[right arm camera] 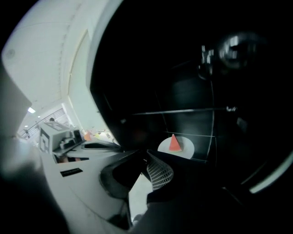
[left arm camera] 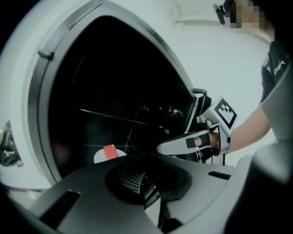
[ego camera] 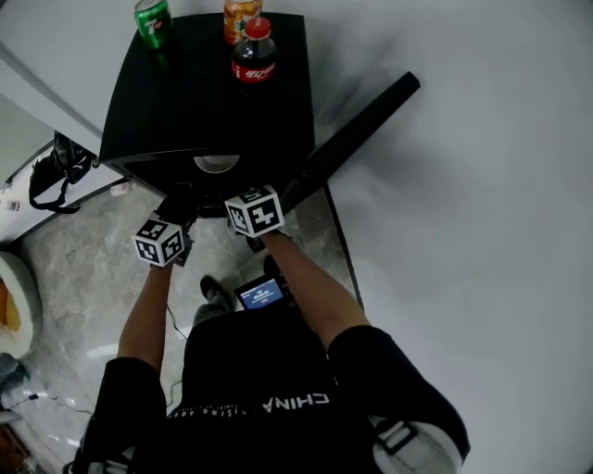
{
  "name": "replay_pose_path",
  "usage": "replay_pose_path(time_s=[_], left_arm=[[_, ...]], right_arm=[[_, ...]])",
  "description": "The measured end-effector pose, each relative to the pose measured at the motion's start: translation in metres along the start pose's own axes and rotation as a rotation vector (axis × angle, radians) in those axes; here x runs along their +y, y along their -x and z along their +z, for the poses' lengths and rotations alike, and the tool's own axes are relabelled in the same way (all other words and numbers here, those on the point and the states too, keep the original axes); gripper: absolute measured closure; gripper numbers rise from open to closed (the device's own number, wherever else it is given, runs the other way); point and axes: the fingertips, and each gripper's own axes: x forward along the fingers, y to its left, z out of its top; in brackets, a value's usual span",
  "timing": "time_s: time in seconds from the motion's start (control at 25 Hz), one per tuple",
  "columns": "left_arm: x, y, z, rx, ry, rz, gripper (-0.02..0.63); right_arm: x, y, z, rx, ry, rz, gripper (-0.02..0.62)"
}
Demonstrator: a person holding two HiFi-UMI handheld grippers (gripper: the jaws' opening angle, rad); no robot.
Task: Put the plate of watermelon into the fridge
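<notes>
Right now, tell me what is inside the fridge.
Inside the fridge, a white plate with one red watermelon wedge sits on a shelf. The rest of the interior is too dark to make out.

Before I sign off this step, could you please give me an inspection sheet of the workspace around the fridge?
Surface: black fridge, door open, dark shelves inside.
Job's things: white plate with one watermelon wedge lies on a shelf inside the fridge; neither gripper touches it.
Clutter: green can, orange can and cola bottle upright on the fridge top.
Grippers: left gripper and right gripper at the fridge opening, jaws together, nothing held.
Cables: thin cable on the floor, left.
Surroundings: marbled floor, white wall.
</notes>
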Motion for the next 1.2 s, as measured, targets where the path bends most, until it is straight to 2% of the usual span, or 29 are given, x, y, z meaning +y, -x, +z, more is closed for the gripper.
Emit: replay_pose_path(time_s=[0.16,0.28,0.6,0.76,0.92,1.2], left_arm=[[-0.021,0.019,0.002,-0.052,0.088,-0.014,0.589],[-0.031,0.026,-0.005,-0.066,0.123,-0.005,0.591],[-0.03,0.019,0.009,-0.072,0.112,-0.016,0.591],[-0.033,0.017,0.002,-0.053,0.12,-0.006,0.589],[-0.037,0.018,-0.011,-0.017,0.125,0.02,0.589],[-0.06,0.017,-0.039,0.002,0.182,0.116,0.589]], right_arm=[[0.006,0.033,0.006,-0.03,0.021,-0.019,0.56],[0.007,0.04,-0.003,-0.041,0.006,-0.018,0.56],[0.013,0.035,0.019,-0.079,0.027,0.004,0.56],[0.013,0.036,0.01,-0.055,0.021,0.012,0.561],[0.01,0.041,-0.001,-0.035,0.012,0.029,0.566],[0.005,0.06,-0.026,0.028,0.096,0.085,0.569]])
